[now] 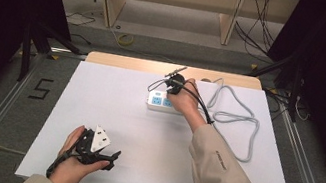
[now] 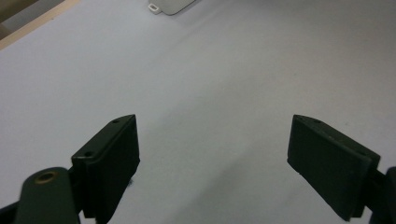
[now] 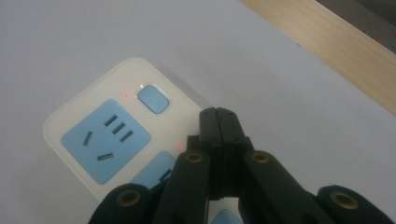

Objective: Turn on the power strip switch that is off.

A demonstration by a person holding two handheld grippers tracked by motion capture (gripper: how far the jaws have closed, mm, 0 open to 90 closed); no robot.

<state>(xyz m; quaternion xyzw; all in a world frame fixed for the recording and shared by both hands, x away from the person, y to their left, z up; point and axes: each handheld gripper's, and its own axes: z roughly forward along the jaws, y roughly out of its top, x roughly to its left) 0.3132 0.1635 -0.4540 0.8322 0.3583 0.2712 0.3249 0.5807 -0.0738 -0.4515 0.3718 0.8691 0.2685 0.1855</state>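
The right claw [image 3: 219, 122] is hovering directly over the white power strip [image 1: 161, 102], jaws pressed flat together with nothing between them, so the closed tip is working as a single blunt prod rather than a grasping tool. In the right gripper view the tip is lying just beside the small blue switch button [image 3: 153, 98], which sits a little up and to the left of the jaws, near the rounded end of the strip; whether the tip is actually touching the strip's white face is not something the view is settling. The blue socket [image 3: 105, 140] is sitting further left of the jaws, and two tiny red lights are glowing on the strip's face. The strip is resting toward the far middle of the desk [image 1: 112, 108], its long axis running left to right across the high view, with its grey cable [image 1: 239, 123] looping off to the right. The right hand [image 1: 184, 100] is reaching well forward with the forearm stretched out and the sleeve [image 1: 226, 181] angling up from the near edge, the claw pointing down at the strip. That hand is plainly the nearer one. The left claw [image 2: 212, 154] is staying well apart near the front left, resting low over the bare desk with its jaws spread wide and holding nothing, the strip's corner peeking far ahead of it. Pressing the button is probably calling for a short shift toward the strip's end and then a downward push.
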